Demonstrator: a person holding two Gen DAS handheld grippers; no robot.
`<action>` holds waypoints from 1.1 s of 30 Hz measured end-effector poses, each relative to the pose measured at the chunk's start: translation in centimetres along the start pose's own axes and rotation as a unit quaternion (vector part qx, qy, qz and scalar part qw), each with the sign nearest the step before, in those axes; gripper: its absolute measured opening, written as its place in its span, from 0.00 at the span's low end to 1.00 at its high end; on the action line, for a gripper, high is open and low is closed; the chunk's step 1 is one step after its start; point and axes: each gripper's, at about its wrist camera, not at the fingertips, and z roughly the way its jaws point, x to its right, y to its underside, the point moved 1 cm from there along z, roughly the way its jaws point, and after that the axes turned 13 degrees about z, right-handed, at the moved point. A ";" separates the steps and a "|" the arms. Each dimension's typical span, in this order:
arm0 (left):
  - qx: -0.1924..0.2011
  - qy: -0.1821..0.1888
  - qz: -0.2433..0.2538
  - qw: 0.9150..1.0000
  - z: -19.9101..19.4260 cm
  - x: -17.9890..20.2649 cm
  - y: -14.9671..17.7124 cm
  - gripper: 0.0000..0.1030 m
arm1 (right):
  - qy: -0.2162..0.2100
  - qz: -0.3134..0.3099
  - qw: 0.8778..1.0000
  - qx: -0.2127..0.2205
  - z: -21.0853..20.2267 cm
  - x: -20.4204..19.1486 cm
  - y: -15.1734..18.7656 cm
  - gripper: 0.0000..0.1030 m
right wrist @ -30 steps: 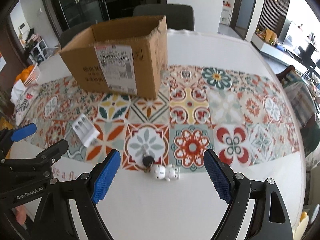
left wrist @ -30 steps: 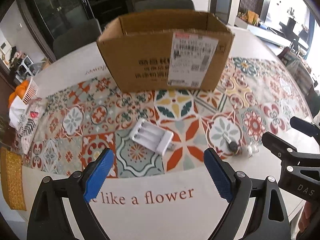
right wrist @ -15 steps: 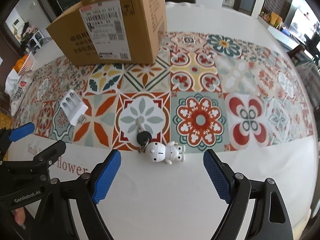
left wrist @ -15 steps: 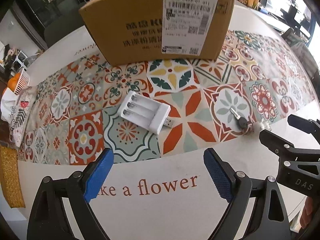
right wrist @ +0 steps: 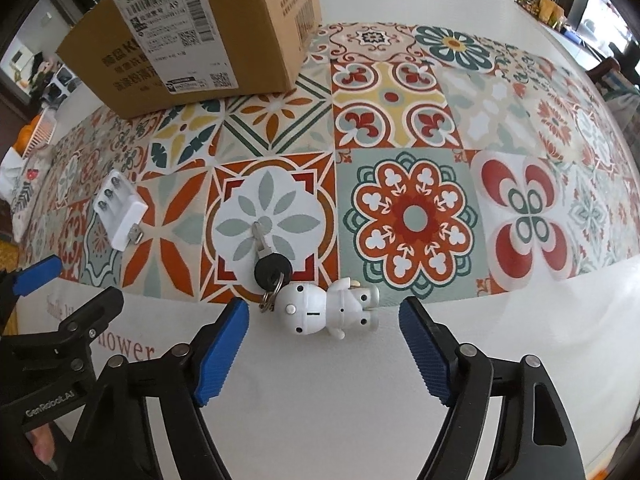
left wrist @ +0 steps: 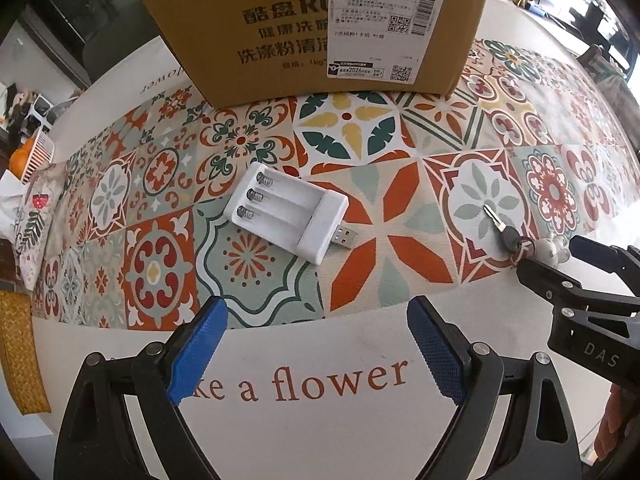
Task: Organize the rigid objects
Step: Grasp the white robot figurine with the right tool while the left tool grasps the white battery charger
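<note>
Because the right gripper (right wrist: 322, 354), its jaws closing and empty, nears the figurine keychain (right wrist: 324, 310) while the left gripper (left wrist: 316, 352) hangs wide open, empty, short of the battery charger (left wrist: 286, 212), either rounded object may slip aside.

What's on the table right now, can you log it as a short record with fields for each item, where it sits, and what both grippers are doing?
surface: patterned tablecloth on a table
box: cardboard box at the far side, shipping label facing the cameras
charger: white battery charger, slots empty, USB plug sticking out
keyring: key ringed to a white figurine, at the pattern's near edge
left gripper: open, nothing between the jaws, short of the charger
right gripper: jaws closing, not touching the figurine just ahead
</note>
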 end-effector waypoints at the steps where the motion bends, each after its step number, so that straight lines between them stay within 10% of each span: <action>1: -0.001 0.000 -0.001 1.000 0.1 -0.1 0.0 0.89 | -0.001 0.001 1.000 -0.002 0.2 0.0 0.0 0.69; 7: -0.006 0.002 -0.002 1.000 0.5 -0.4 0.1 0.89 | 0.005 -0.005 1.000 0.008 0.4 -0.2 -0.1 0.55; 33: 0.063 0.073 0.014 0.995 -0.3 -5.2 -0.7 0.89 | -0.012 -0.008 0.999 0.034 -1.9 -6.7 -1.6 0.55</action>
